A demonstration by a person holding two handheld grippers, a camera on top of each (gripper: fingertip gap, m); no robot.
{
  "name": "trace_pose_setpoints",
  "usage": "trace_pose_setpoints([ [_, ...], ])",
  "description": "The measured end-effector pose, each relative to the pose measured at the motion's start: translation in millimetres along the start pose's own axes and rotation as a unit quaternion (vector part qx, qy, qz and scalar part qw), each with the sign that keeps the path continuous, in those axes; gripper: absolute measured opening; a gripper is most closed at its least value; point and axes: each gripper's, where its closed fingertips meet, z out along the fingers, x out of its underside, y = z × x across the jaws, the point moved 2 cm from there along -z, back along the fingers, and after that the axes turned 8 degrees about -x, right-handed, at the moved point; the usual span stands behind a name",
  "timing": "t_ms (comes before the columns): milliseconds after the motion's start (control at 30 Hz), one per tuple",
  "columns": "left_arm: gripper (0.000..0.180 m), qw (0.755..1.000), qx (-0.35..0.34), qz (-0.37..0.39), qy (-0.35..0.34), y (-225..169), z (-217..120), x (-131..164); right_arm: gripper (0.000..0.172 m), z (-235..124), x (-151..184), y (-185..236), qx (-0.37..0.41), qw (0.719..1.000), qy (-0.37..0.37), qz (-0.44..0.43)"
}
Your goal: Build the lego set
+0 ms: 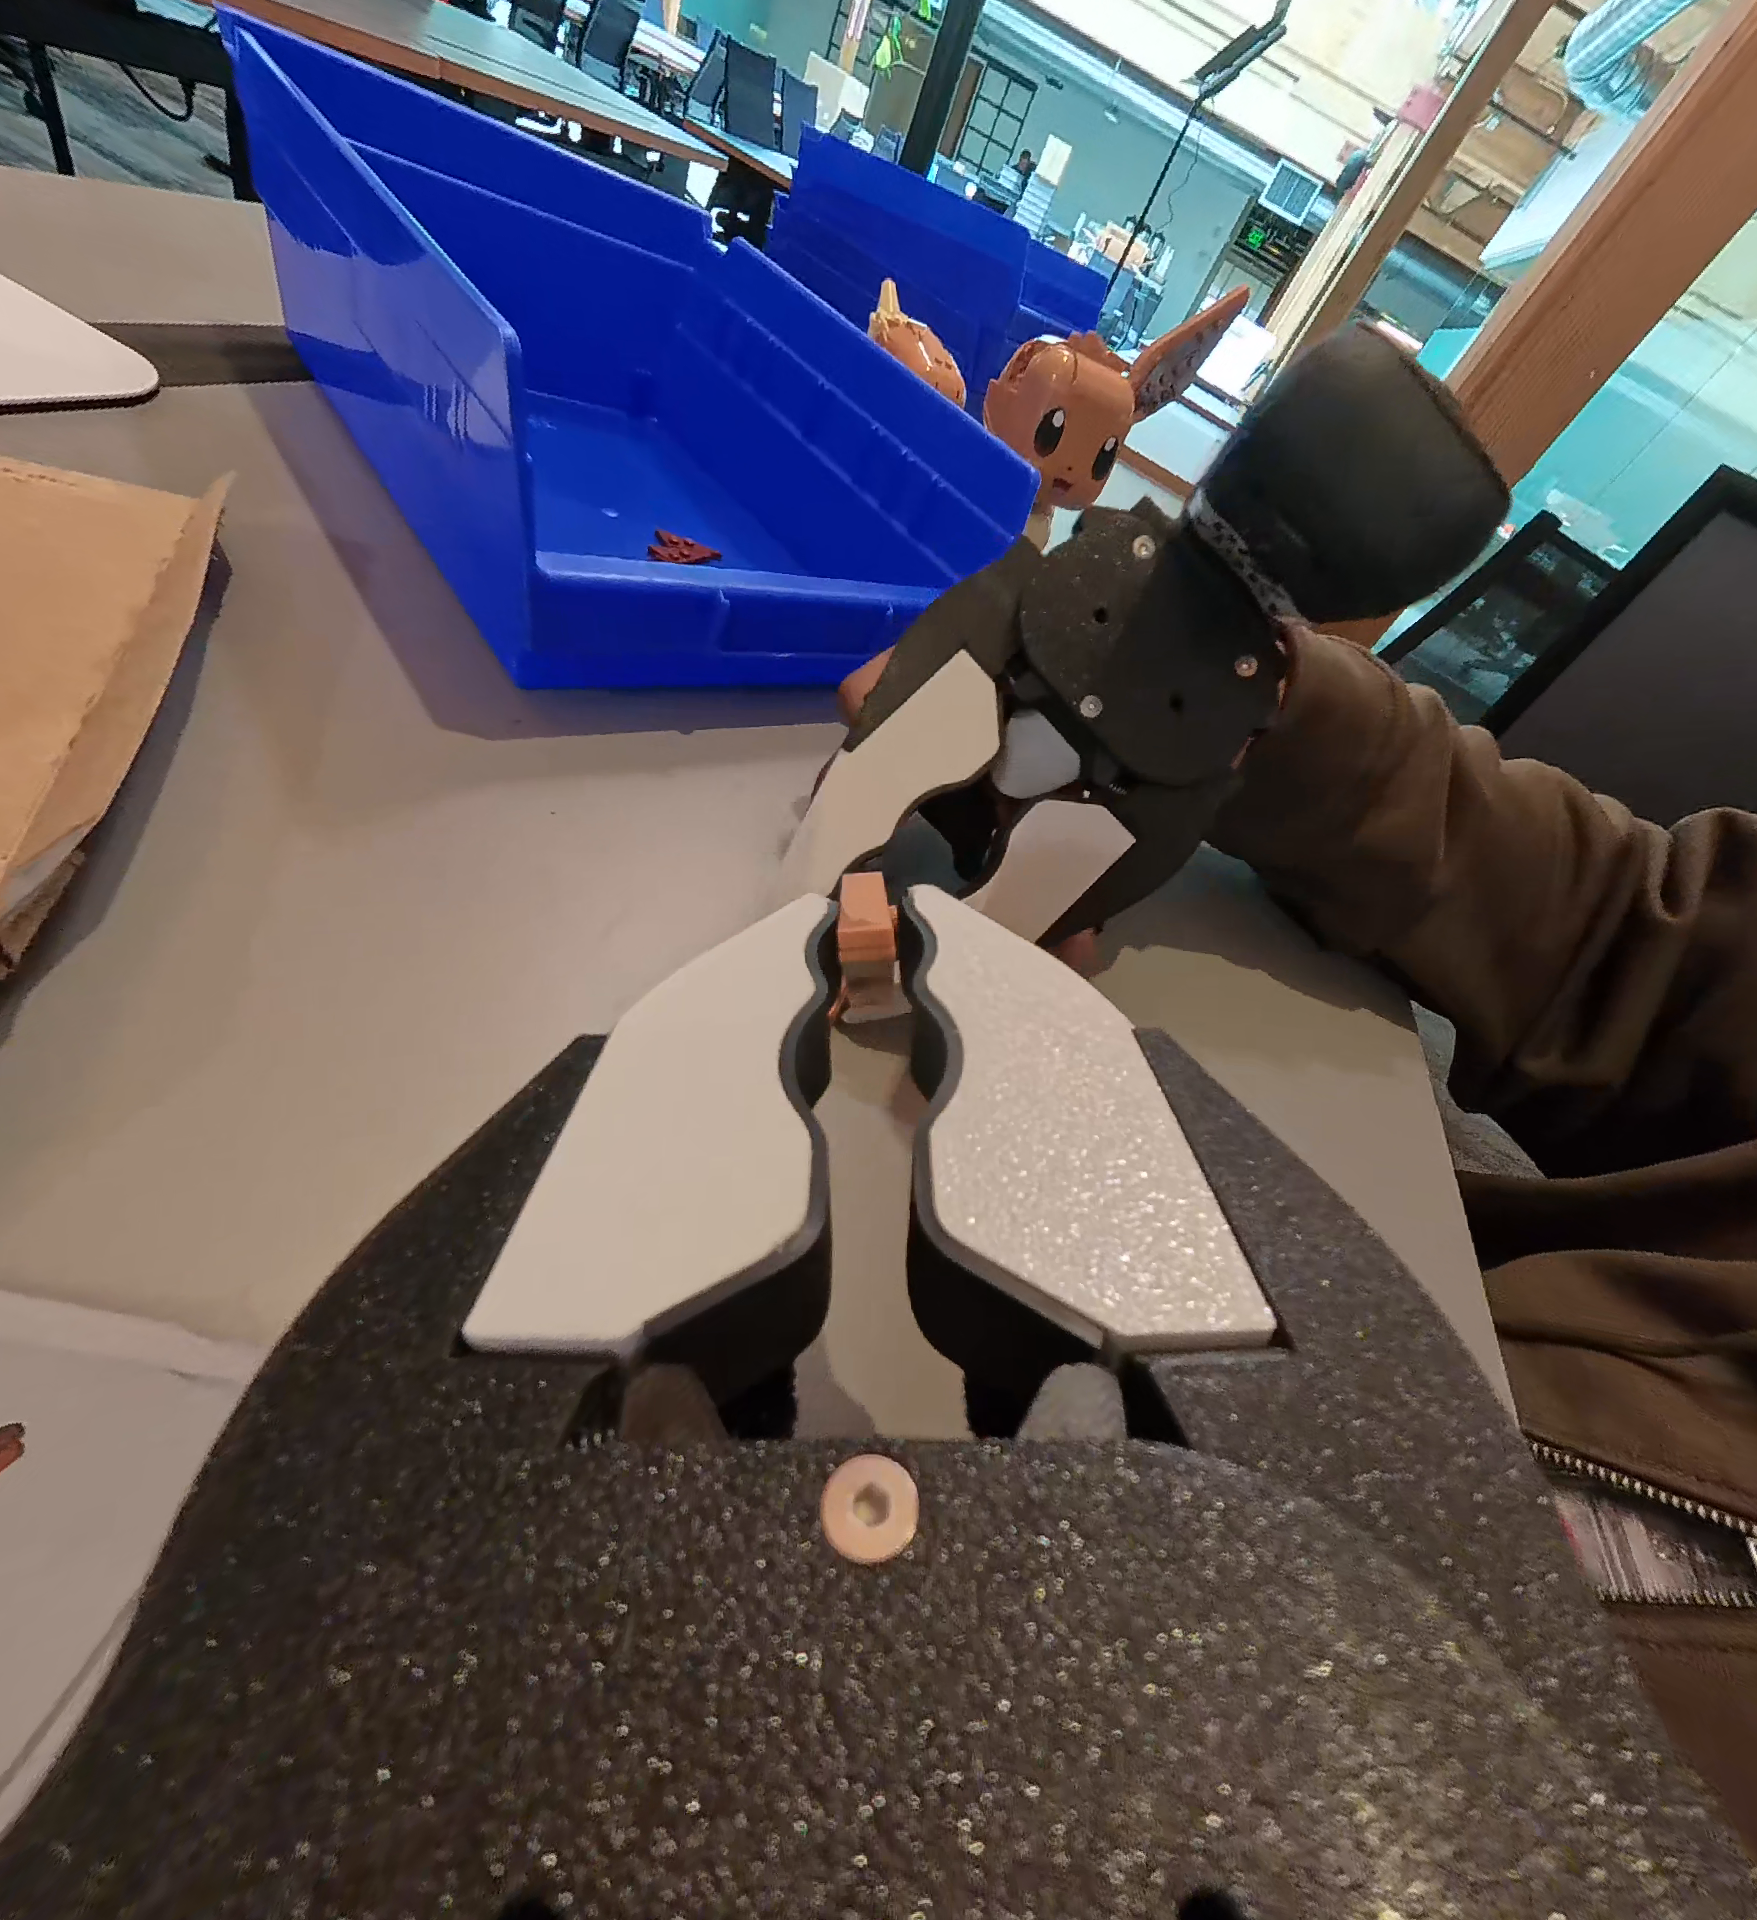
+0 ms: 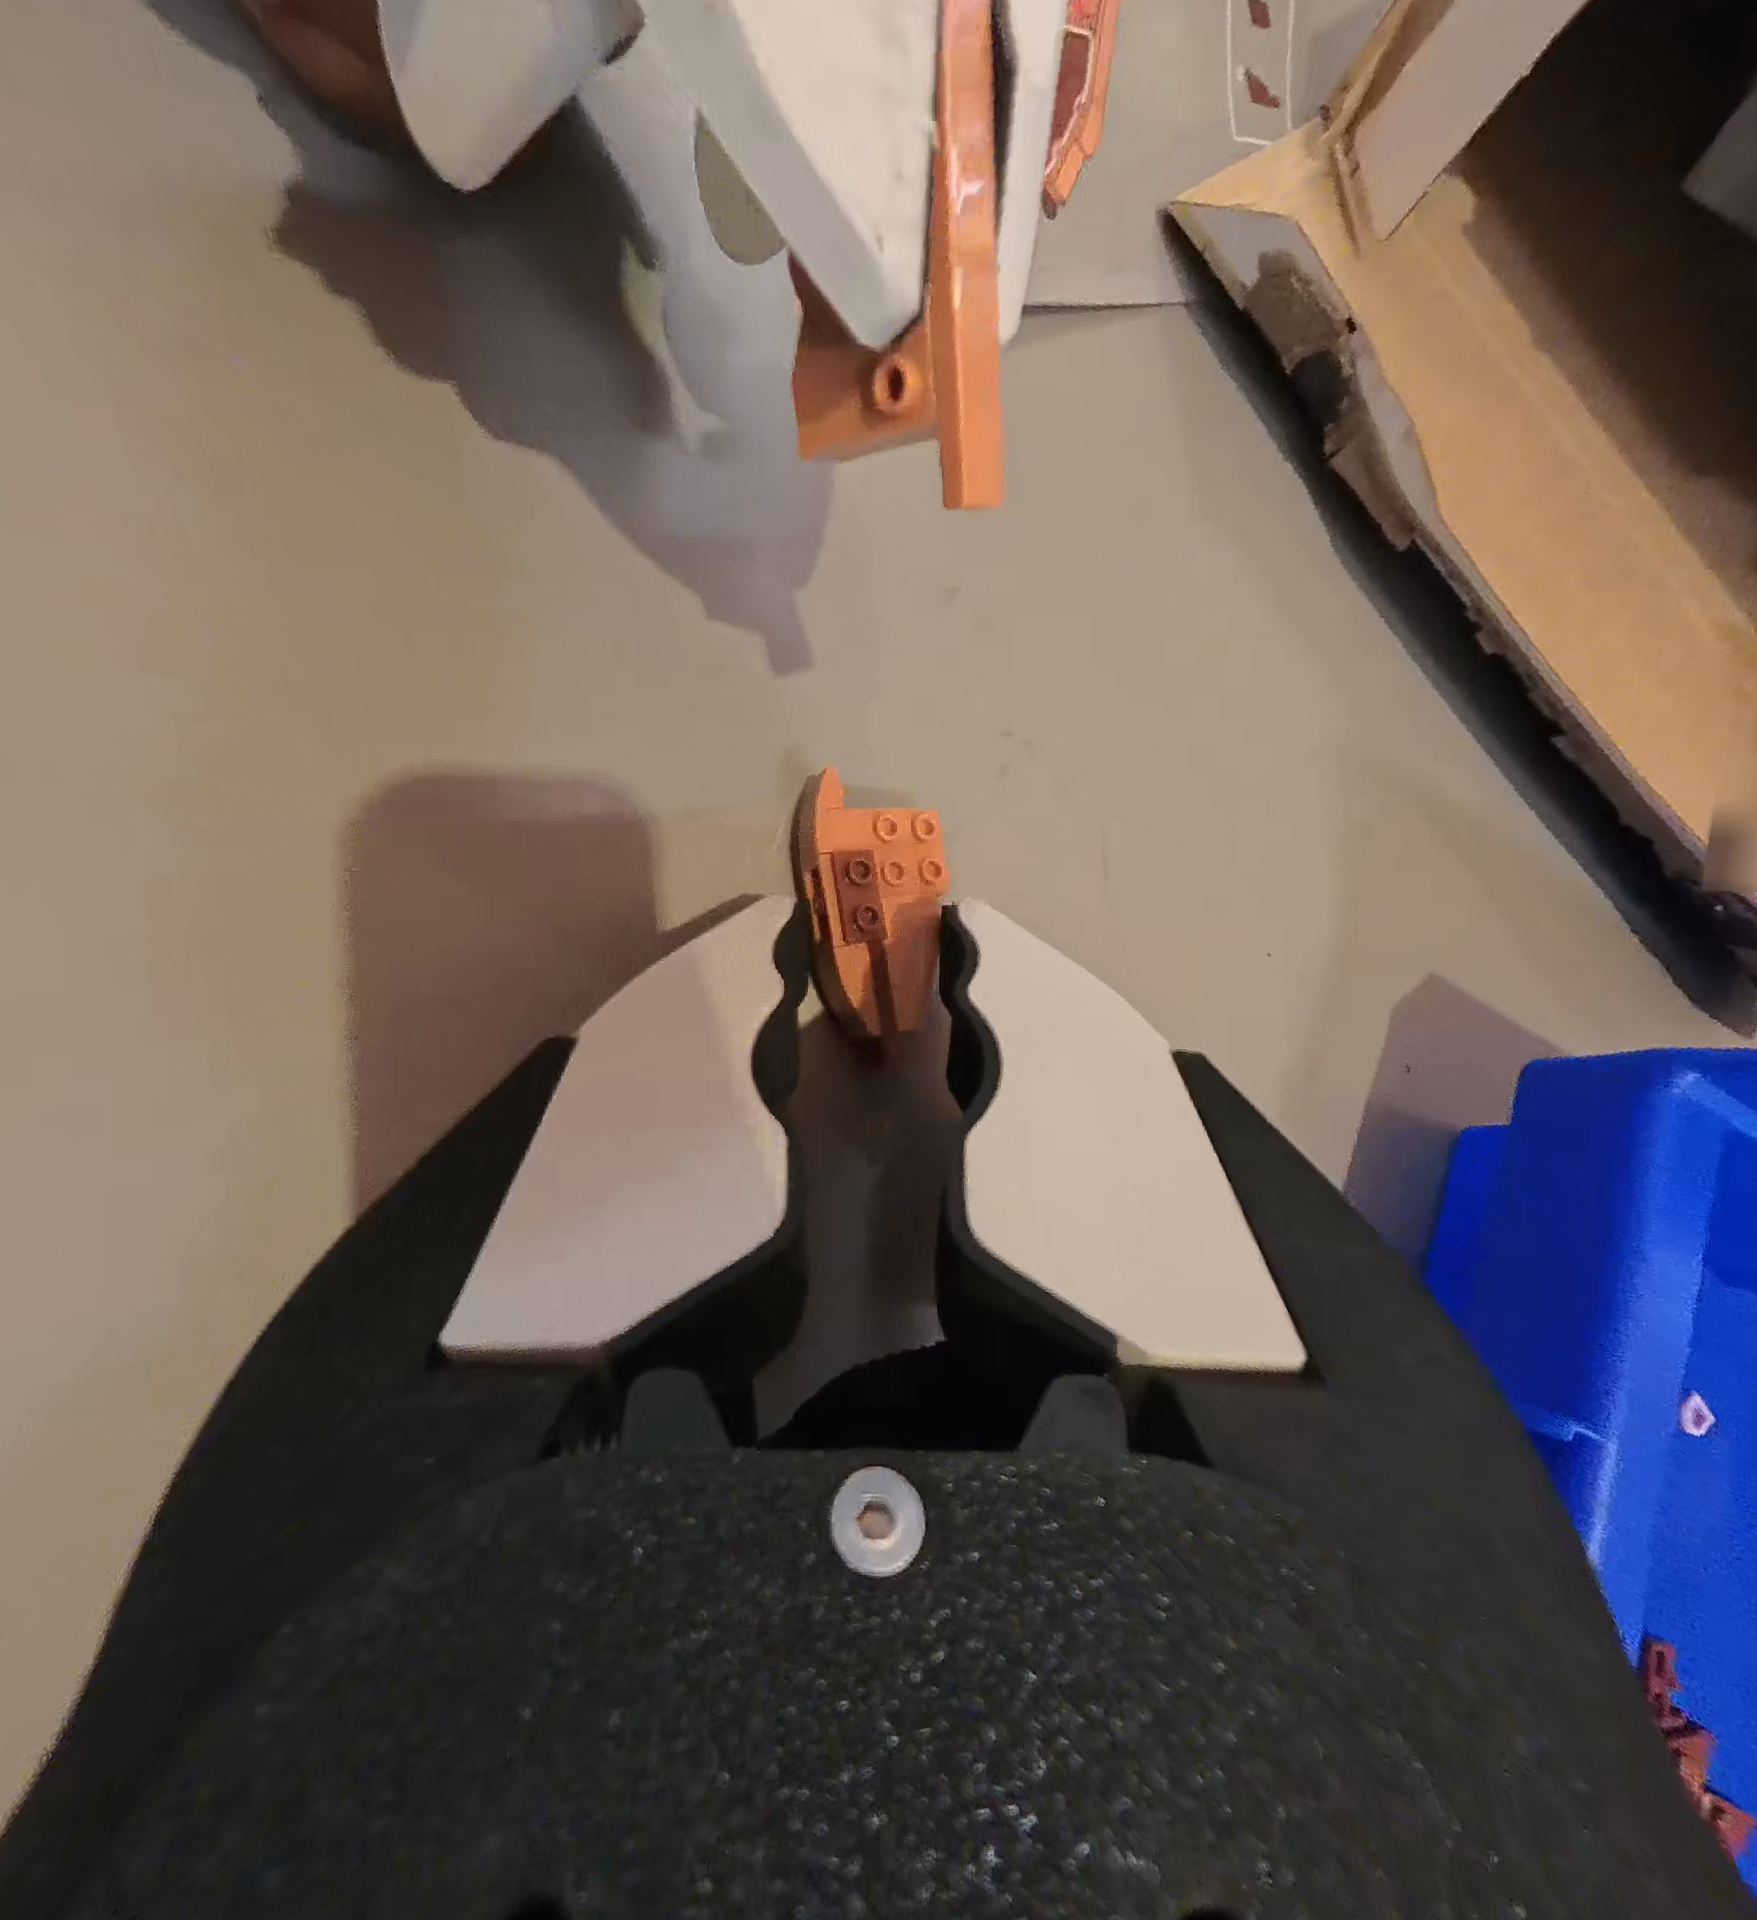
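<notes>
Above the grey tabletop (image 2: 230, 520), my left claw (image 1: 866, 961) pinches a flat tan brick piece (image 1: 866, 940); right claw (image 2: 869, 966) grips an orange studded assembly (image 2: 879, 904). Pieces apart, unjoined.

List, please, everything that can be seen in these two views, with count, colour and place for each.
Brick piece: one, tan-orange, gripped in the left claw.
Studded brick assembly: one, orange, gripped in the right claw.
Bins: at least two, blue, on the table behind.
Brick figure: one, brown, beside the near bin.
Cardboard: one piece, brown, table's left.
Table: grey.
Sleeve: brown, behind the right claw.
Left claw: grey fingers, black body.
Right claw: same colours.
</notes>
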Motion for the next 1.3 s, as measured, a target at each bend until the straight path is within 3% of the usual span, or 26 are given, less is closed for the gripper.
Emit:
trace_pose_setpoints([
  [133, 0.009, 1.000, -0.008, -0.013, -0.010, 2.3, -1.3, -3.1, 0.023, -2.0, -2.7, -6.7, 0.093, 0.992, 0.016, -0.085],
  [300, 0.010, 0.995, 0.004, -0.076, -0.061, 8.6, -7.4, -15.3, 0.023, -12.5, -30.5, -4.9, 0.237, 0.946, -0.026, -0.222],
  [467, 0.010, 0.989, 0.033, -0.107, -0.099, 6.0, -12.7, -24.9, 0.023, -29.2, -58.5, -2.4, 0.316, 0.913, -0.076, -0.248],
  [1133, 0.010, 0.984, 0.082, -0.106, -0.120, -8.7, -15.9, -31.5, 0.019, -43.2, -76.4, 6.8, 0.411, 0.846, -0.085, -0.328],
  [1300, 0.010, 0.984, 0.090, -0.105, -0.113, -11.3, -14.9, -29.6, 0.032, -45.6, -76.7, 2.8, 0.427, 0.841, -0.081, -0.323],
])
